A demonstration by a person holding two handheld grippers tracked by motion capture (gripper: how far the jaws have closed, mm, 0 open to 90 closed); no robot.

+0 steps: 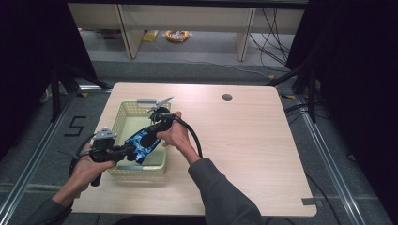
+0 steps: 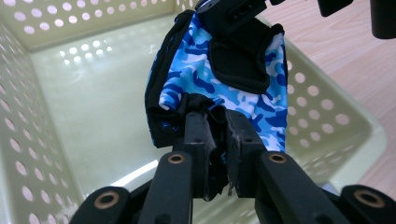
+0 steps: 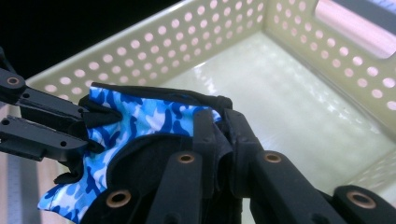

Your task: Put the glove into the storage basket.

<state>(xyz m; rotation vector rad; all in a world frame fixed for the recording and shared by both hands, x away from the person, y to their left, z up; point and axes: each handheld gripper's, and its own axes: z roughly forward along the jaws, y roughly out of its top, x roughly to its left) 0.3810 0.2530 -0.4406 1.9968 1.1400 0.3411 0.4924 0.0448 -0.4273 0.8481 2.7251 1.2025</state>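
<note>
A blue camouflage glove [image 1: 142, 143] with black trim hangs stretched between my two grippers over the pale green perforated basket [image 1: 123, 114]. My left gripper [image 1: 126, 151] is shut on the glove's near end; its jaws pinch the black edge of the glove [image 2: 219, 88] in the left gripper view. My right gripper [image 1: 154, 130] is shut on the far end, clamping the black hem of the glove [image 3: 140, 116] in the right gripper view. The left gripper [image 3: 84, 126] also shows at the left of that view, holding the other edge. The basket floor [image 2: 102, 93] lies bare below.
The basket stands on the left part of a light wooden table [image 1: 244, 140] with a round cable hole [image 1: 227, 97] near the far edge. Black frame posts and cables stand around the table. A yellow cable reel [image 1: 177, 35] lies on the floor beyond.
</note>
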